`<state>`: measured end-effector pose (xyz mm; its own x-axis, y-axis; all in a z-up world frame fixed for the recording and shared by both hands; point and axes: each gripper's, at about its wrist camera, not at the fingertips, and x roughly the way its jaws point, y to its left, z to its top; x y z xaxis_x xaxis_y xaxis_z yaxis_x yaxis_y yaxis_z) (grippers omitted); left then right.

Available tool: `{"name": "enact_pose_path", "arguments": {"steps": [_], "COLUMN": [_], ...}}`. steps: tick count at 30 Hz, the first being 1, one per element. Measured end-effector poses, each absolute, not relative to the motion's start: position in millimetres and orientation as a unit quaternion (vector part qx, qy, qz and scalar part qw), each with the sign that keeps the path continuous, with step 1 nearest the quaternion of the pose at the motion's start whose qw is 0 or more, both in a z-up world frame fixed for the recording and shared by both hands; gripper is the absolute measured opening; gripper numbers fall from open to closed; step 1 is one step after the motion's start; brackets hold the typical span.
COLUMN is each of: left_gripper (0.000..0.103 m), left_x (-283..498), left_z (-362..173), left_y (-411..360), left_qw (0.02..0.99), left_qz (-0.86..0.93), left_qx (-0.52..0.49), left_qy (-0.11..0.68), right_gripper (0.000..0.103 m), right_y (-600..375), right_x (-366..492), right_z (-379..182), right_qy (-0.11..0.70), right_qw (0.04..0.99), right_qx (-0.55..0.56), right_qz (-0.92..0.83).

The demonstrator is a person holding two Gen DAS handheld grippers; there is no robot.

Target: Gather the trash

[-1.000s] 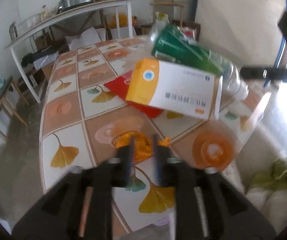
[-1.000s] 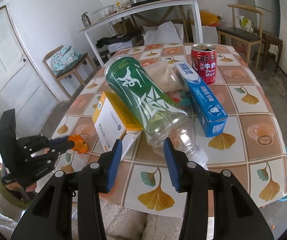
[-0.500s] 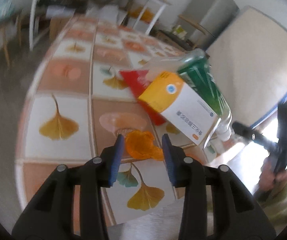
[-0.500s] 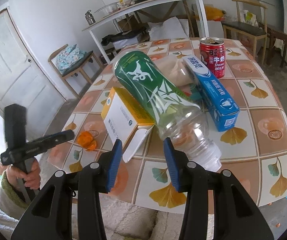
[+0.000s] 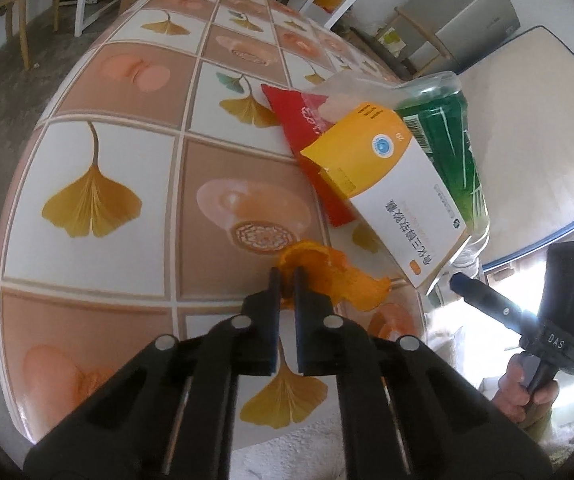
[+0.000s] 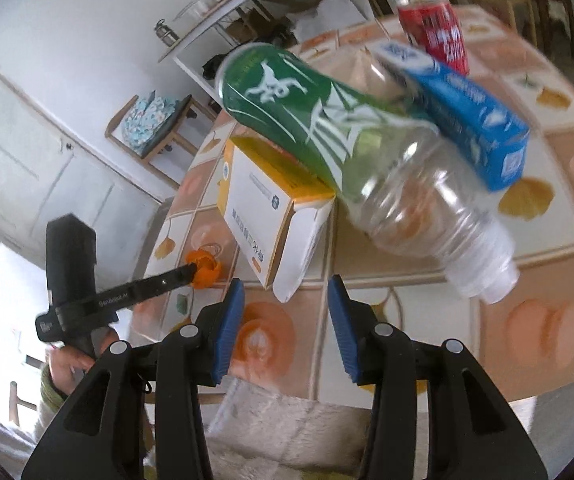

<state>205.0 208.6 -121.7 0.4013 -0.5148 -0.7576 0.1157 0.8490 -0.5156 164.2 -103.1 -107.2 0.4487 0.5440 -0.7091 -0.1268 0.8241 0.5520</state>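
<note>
My left gripper (image 5: 285,274) is shut on an orange peel (image 5: 339,272) at the near edge of the tiled table (image 5: 127,152); the peel also shows in the right wrist view (image 6: 203,269), pinched by the left gripper (image 6: 191,270). Behind it lie a white and yellow box (image 5: 391,184), a red packet (image 5: 307,120) and a green-labelled plastic bottle (image 5: 451,136). My right gripper (image 6: 285,320) is open and empty, in front of the box (image 6: 271,216) and the bottle (image 6: 347,132).
A blue carton (image 6: 467,120) and a red drink can (image 6: 439,28) lie beyond the bottle. A white side table (image 6: 255,4) and a chair (image 6: 155,120) stand behind the table. The other hand-held gripper (image 5: 543,320) shows at the right.
My left gripper has closed on the orange peel at the table edge. The right gripper has tilted and moved nearer to the box and the bottle, still open.
</note>
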Motion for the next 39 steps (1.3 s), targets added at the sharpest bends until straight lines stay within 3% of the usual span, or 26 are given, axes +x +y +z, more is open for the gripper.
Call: {"name": "enact_pose_path", "arguments": {"steps": [9,23,29,39], "left_gripper": [0.003,0.003,0.003,0.003], "left_x": [204,201,200,192], "left_z": [-124,-125,-124,-114], "left_y": [210,214,213,216], "left_qw": [0.815,0.811,0.813,0.820], "left_qz": [-0.193,-0.203,-0.203,-0.207], "left_qx": [-0.200,-0.207,-0.205,-0.205], "left_qy": [0.509,0.508,0.506,0.492], "right_gripper": [0.057,0.058,0.041,0.030], "right_y": [-88,-61,-52,-39], "right_x": [178,203,209,190], "right_z": [-133,-145,-146,-113], "right_qy": [0.482,0.456,0.450,0.423], "right_qw": [0.821,0.823,0.820,0.844], "right_qx": [0.262,0.299,0.307,0.248], "right_qz": [0.157,0.159,0.173,0.217]}}
